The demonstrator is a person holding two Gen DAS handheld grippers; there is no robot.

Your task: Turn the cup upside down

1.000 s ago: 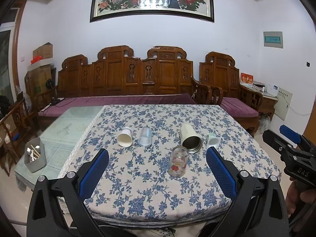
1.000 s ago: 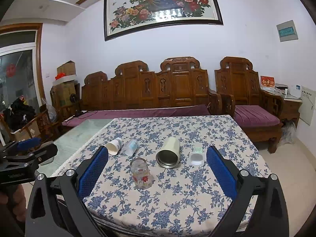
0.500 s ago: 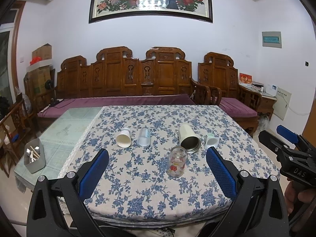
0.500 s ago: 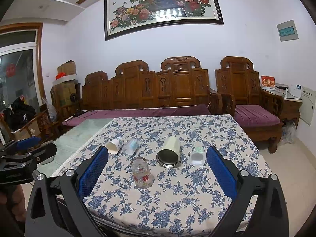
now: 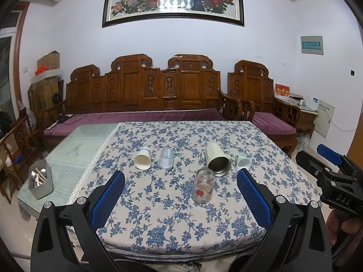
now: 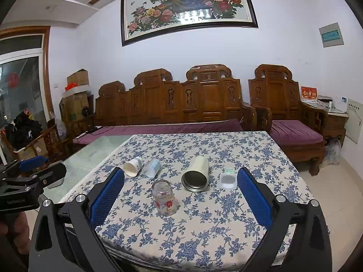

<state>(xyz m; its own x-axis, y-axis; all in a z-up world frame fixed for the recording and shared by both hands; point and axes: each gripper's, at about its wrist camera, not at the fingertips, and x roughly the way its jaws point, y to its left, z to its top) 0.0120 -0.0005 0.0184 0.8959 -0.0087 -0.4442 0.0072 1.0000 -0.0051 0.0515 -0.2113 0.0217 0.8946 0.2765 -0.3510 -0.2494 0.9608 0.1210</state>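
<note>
Standing upright on the floral tablecloth (image 5: 181, 215), glass cup (image 5: 203, 189), both grippers' fingers (image 5: 254, 195) spread apart, empty.

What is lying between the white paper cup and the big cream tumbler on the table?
A clear plastic cup lies on its side between the white paper cup and the cream tumbler; both wrist views show it.

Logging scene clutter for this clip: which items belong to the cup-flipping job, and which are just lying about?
Job: glass cup, paper cup, plastic cup, steel tumbler, white pot, both open hand-held grippers.

Lying about: utensil caddy, wooden sofa.
</note>
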